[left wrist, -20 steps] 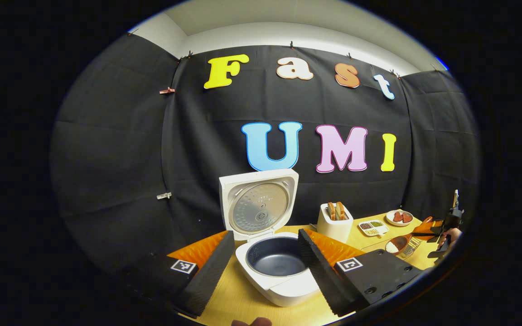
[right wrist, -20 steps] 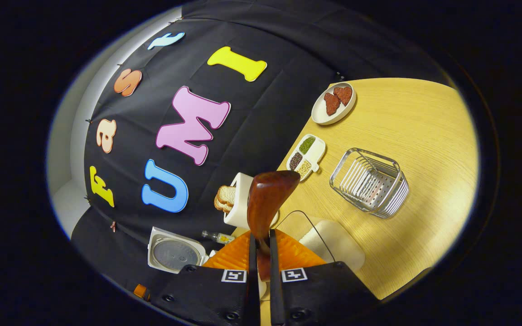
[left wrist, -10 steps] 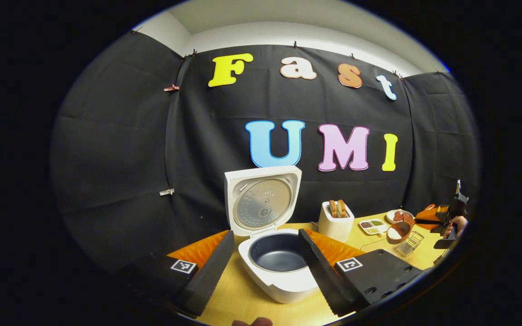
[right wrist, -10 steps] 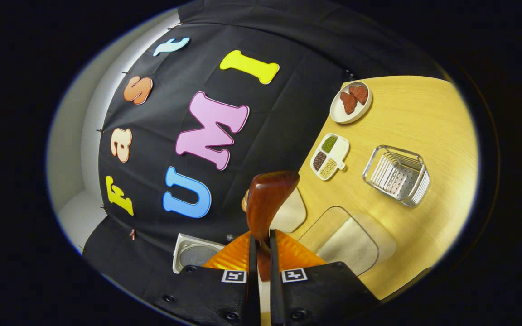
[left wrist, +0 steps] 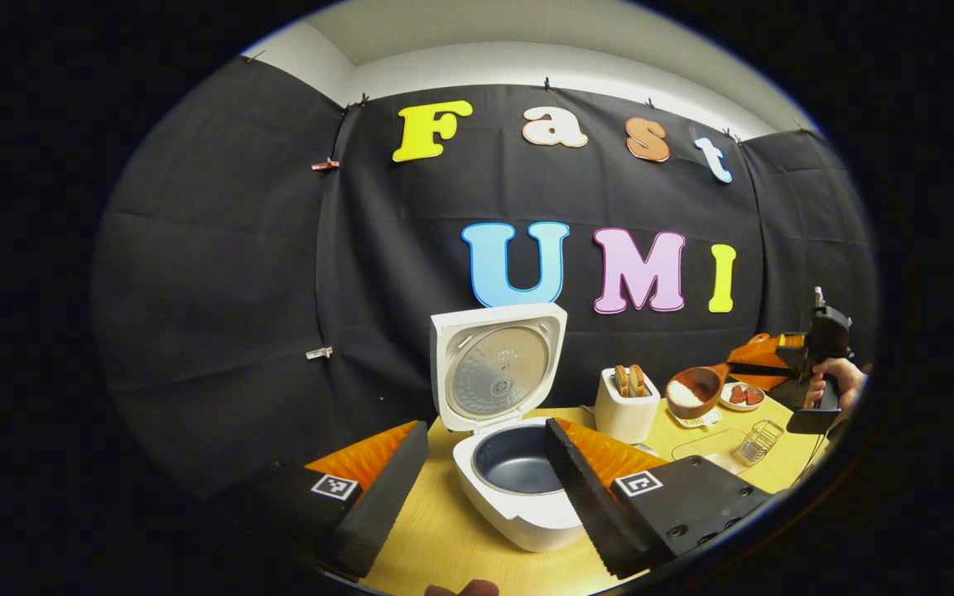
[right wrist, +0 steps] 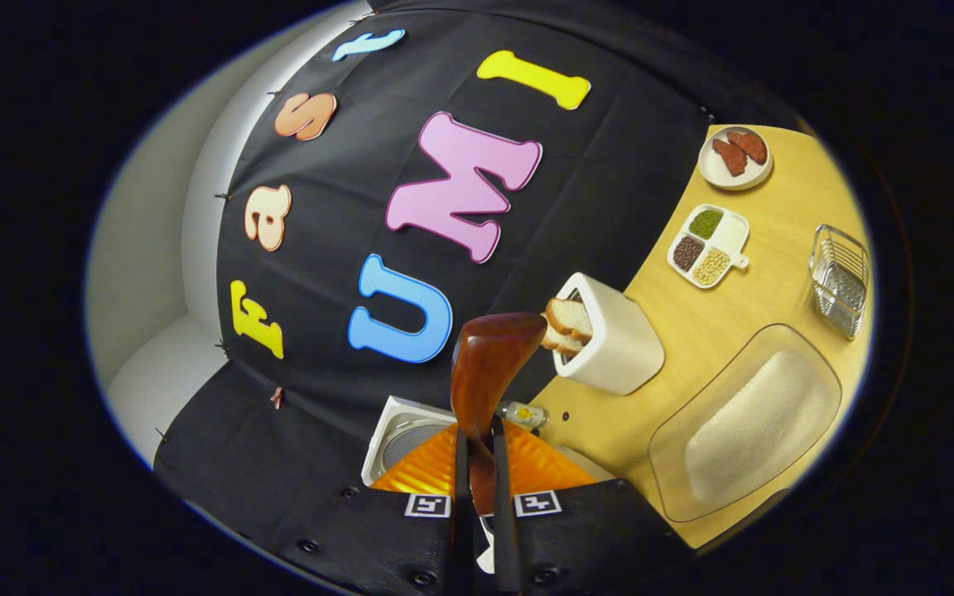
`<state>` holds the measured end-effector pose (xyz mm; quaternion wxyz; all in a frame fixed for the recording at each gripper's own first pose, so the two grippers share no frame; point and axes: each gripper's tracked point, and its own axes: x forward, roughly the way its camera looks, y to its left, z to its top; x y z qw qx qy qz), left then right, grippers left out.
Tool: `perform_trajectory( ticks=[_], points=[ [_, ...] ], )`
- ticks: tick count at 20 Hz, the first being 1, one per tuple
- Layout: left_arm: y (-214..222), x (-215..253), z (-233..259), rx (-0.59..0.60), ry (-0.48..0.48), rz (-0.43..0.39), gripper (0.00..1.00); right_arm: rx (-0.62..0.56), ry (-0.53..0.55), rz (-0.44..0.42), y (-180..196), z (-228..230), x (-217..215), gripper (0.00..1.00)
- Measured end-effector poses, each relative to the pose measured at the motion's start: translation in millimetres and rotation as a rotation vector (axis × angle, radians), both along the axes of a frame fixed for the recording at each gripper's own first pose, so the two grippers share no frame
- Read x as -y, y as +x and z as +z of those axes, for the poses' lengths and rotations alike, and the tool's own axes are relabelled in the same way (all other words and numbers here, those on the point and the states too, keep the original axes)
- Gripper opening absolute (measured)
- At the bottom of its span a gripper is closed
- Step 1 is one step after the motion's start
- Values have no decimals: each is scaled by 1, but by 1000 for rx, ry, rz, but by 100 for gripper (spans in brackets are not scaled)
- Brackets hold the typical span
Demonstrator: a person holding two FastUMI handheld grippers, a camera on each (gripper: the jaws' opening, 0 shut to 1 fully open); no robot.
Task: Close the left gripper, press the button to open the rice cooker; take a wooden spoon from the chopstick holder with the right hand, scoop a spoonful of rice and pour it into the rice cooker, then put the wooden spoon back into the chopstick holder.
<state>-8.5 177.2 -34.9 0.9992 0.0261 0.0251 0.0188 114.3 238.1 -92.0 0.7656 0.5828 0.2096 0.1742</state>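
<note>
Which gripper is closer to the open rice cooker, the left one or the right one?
Left. The left gripper has its fingers spread on either side of the rice cooker, right at the pot. The right gripper, holding the wooden spoon with rice, is off beyond the toaster.

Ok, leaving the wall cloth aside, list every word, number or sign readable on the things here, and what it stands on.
None can be read as words or numbers.
Rice cooker lid: tiny marks, too small to read.
Small bottle: label blurred.
Left gripper and right gripper: square patterned tags, no letters.
</note>
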Motion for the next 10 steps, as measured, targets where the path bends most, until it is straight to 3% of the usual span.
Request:
perform_trajectory(
  ticks=[5, 10],
  points=[
    [-9, -11, -5, -3, -2, 20, 96, 3, -11, 80, 11, 3, -78, 13],
    [-15, -28, -11, -14, -11, 51, 97, -41, -76, 165, 19, -35, -149, 13]
  ],
)
